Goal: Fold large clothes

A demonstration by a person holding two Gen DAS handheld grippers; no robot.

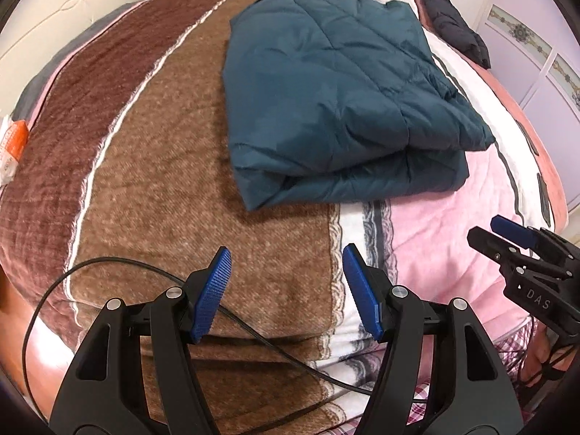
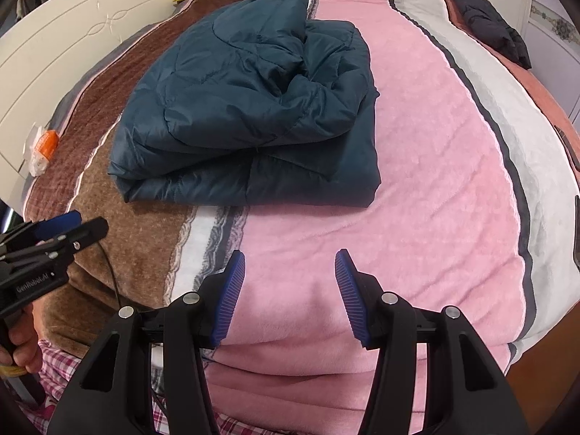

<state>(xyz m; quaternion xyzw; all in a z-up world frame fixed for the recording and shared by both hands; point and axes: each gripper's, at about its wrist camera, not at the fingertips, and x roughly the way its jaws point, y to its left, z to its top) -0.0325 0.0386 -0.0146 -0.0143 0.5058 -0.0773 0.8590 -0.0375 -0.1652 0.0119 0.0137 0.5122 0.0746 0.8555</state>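
You're holding both the left gripper (image 1: 286, 290) and right gripper (image 2: 290, 290) agape, empty; the puffy, slippery teal jacket (image 1: 326, 90) is wanting pinching at its thick folded edge.

Quilted jacket (image 1: 326, 98) sheeny; blanket (image 2: 417, 181) fuzzy fleece.

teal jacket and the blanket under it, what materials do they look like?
Teal jacket: looks like thin synthetic shell, nylon or polyester, with padded fill; it has a slight sheen, stitched quilt lines and puffy folds. Blanket: looks like plush fleece, matte and fuzzy, with soft nap in the pink band; the brown bands look coarser and more textured. Fibre type can't be confirmed.
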